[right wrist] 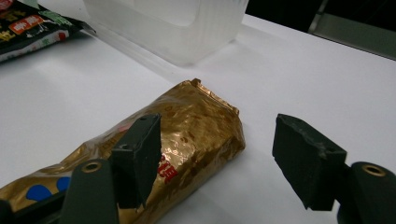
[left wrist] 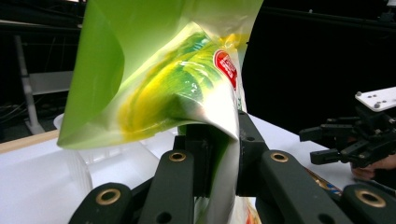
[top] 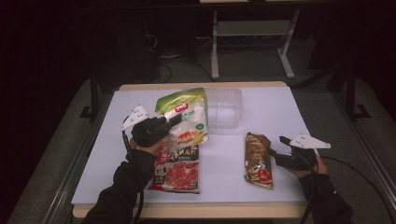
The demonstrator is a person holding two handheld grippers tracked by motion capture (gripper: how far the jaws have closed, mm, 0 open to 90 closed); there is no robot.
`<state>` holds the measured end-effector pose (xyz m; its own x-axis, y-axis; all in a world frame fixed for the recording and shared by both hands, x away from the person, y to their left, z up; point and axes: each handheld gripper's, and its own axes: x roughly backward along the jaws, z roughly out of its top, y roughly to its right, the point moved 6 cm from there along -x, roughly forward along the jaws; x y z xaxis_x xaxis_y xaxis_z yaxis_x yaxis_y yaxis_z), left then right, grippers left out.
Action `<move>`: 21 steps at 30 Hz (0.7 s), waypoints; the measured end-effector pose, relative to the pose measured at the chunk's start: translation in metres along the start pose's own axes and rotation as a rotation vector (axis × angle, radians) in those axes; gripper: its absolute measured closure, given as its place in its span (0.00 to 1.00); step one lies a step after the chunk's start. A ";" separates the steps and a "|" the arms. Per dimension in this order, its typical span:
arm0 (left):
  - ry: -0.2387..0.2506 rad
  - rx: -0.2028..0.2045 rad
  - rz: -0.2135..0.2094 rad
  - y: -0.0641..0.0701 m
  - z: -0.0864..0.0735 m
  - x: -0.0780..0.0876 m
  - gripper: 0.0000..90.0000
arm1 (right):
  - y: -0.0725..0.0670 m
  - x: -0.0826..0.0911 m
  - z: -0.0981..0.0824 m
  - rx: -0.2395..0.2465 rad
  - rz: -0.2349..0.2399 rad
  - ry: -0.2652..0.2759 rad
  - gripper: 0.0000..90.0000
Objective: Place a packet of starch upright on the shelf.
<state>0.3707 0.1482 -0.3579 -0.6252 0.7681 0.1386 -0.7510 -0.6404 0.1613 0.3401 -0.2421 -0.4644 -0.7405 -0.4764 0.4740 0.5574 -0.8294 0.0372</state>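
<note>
My left gripper (top: 175, 120) is shut on a green and white snack bag (top: 187, 116) and holds it up off the table, just in front of a clear plastic container (top: 226, 108). In the left gripper view the bag (left wrist: 159, 79) bulges up from between the black jaws. A gold foil bag (top: 258, 158) lies flat on the right of the table. My right gripper (top: 275, 151) is at its right side, open. In the right gripper view the gold bag's (right wrist: 196, 126) far end lies between the spread jaws, whose pads do not press on it.
A red and black packet (top: 180, 168) lies flat near the front edge, under my left hand. The white table (top: 140, 107) ends in a wooden rim. The clear container (right wrist: 173, 23) stands at the back middle, beyond the gold bag.
</note>
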 end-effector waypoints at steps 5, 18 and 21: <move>0.019 -0.017 0.049 -0.007 0.005 -0.002 0.88 | -0.002 0.000 0.001 -0.003 0.007 0.005 0.37; 0.078 -0.019 0.205 -0.037 0.034 -0.022 0.88 | -0.001 -0.001 0.002 -0.011 0.009 0.019 0.37; 0.077 -0.011 0.235 -0.047 0.037 -0.029 0.88 | -0.002 -0.002 0.002 -0.012 0.015 0.017 0.37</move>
<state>0.4316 0.1559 -0.3329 -0.7967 0.5966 0.0965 -0.5854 -0.8015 0.1223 0.3413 -0.2389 -0.4641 -0.7386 -0.4931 0.4597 0.5636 -0.8258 0.0196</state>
